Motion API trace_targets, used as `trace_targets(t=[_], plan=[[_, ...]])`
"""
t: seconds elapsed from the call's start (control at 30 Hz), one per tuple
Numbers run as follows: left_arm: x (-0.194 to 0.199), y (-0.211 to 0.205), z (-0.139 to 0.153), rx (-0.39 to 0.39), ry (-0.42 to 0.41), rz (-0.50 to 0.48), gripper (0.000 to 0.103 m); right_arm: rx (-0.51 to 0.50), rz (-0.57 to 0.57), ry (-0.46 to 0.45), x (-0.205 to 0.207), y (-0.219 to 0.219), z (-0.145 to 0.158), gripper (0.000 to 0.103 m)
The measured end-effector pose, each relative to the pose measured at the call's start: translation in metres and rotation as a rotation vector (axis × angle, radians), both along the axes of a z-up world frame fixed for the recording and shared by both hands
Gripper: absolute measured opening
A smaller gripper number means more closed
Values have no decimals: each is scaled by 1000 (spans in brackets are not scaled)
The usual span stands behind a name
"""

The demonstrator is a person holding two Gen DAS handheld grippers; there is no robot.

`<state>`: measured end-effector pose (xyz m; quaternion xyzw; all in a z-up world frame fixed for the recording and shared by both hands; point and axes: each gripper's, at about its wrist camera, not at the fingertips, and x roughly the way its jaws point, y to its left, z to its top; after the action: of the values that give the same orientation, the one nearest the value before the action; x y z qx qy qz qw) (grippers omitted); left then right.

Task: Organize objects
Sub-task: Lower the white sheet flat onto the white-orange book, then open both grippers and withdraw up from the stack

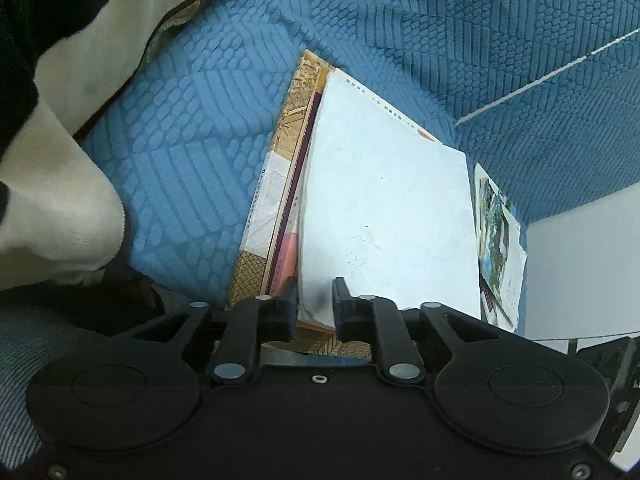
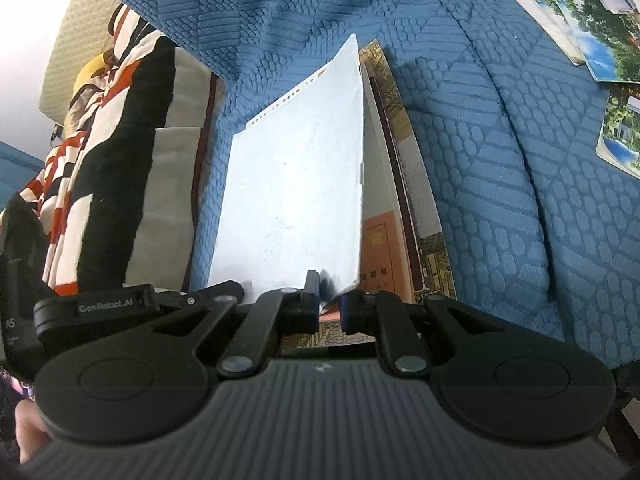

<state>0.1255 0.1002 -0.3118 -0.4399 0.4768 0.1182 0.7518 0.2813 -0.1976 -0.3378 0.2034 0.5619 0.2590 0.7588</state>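
Observation:
A white booklet [image 1: 388,208] tops a slanted stack on the blue quilted cover [image 1: 180,160]. Under it show a pink booklet [image 1: 286,256] and a yellow patterned book [image 1: 292,120]. My left gripper [image 1: 315,304] is at the stack's near edge, jaws slightly apart, and the white booklet's corner sits loose between the fingers. In the right wrist view the white booklet [image 2: 292,184] stands tilted up, with the orange-pink booklet [image 2: 380,248] and the yellow book [image 2: 434,256] to its right. My right gripper [image 2: 329,292] is shut on the white booklet's near corner.
Several photo postcards [image 2: 592,20] lie loose on the blue cover [image 2: 500,160] at the upper right; the postcards [image 1: 496,236] also show beside the stack. A red, black and cream patterned blanket [image 2: 112,160] is heaped at the left. A thin white cord [image 1: 540,80] crosses the cover.

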Motion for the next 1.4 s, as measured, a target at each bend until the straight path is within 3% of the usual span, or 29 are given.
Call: trace_targets(t=[0.13,0.23,0.3,0.37,0.4,0.67,0.97,1.2,1.4], plan=[[-2,-2,14,27,-27,-18,33,-26,14,-9,-2,-1,6,25],[-4,-4,27,63,-33,-32,36,-36,36,-21,-5,-2,14,28],[-6,-5,35,70,-41,-34,40,-40,52,-25,-7,-3,19,44],[-7,-8,45,81,-54,-42,45,-54,69,-49,-10,-3,27,80],[-7,-9,51,96,-58,-46,46,-54,74,-63,-12,-4,31,83],[-12,-35,106,201,-136,-97,59,-68,95,-235,-28,-19,86,81],[-20,-88,182,334,-286,-177,74,-77,52,-443,-54,-52,162,81],[-24,-138,211,388,-367,-243,85,-77,-9,-534,-81,-90,193,81],[-27,-175,217,417,-397,-277,92,-104,-58,-588,-107,-120,206,81]])
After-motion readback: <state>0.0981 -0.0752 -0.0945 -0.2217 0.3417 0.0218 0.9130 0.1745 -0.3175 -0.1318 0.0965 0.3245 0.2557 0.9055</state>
